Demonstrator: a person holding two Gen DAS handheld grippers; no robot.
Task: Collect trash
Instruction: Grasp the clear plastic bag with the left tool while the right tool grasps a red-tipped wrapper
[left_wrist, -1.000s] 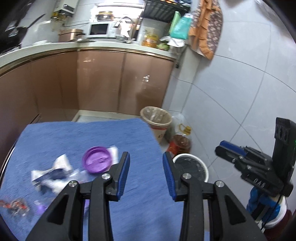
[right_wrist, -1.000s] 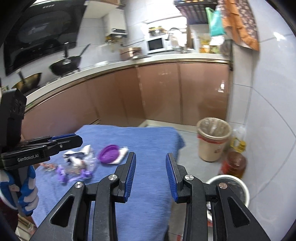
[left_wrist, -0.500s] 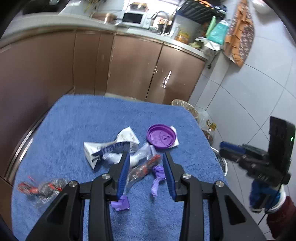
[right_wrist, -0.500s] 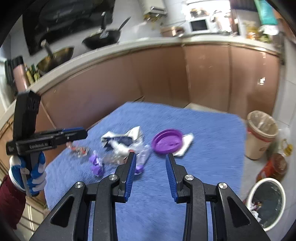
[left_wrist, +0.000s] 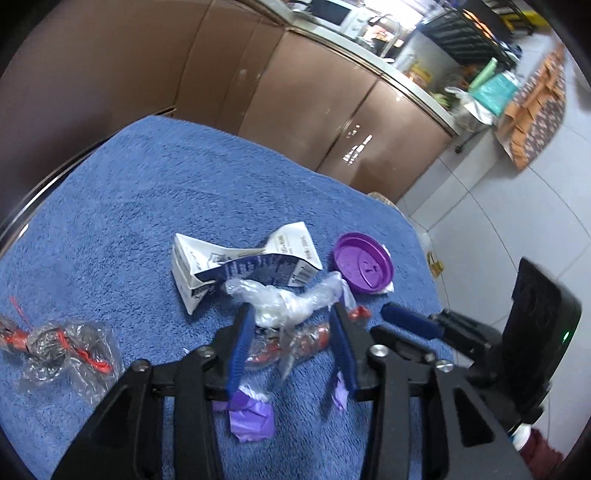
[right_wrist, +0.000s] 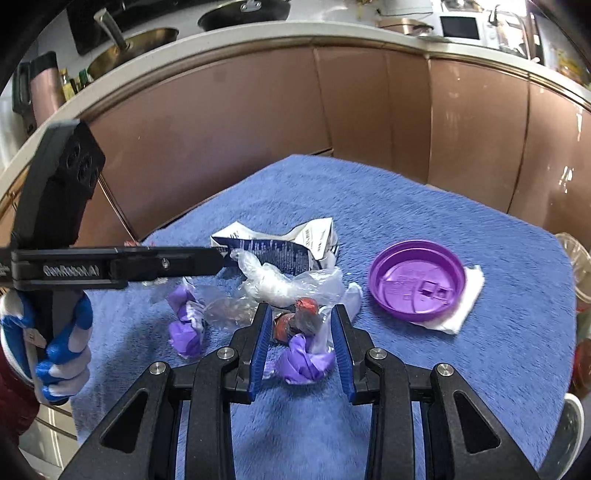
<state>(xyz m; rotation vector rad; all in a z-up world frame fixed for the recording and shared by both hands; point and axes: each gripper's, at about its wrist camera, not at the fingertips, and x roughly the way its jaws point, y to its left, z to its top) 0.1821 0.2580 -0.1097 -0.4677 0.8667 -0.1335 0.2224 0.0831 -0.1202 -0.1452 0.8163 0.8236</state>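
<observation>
Trash lies on a blue towel (left_wrist: 122, 206) over a table. A crushed white and blue carton (left_wrist: 240, 264), a clear plastic bag (left_wrist: 284, 299), a purple lid (left_wrist: 364, 267), red-and-clear wrappers (left_wrist: 291, 343) and purple scraps (left_wrist: 251, 413) form a pile. My left gripper (left_wrist: 291, 317) is open, its fingers either side of the clear bag and red wrapper. My right gripper (right_wrist: 301, 317) is open around a red wrapper (right_wrist: 301, 317) and a purple scrap (right_wrist: 303, 360). The purple lid (right_wrist: 415, 280) rests on a white napkin (right_wrist: 463, 302).
Another clear wrapper with red bits (left_wrist: 62, 347) lies at the towel's left. A lined bin's rim (right_wrist: 574, 266) shows past the towel's right edge. Brown kitchen cabinets (right_wrist: 258, 122) curve behind the table. A white bucket (right_wrist: 569, 432) sits low on the right.
Both grippers have swung from the bin side toward the trash pile and come down close over it. Their jaws now straddle the wrappers at the pile's near edge.
</observation>
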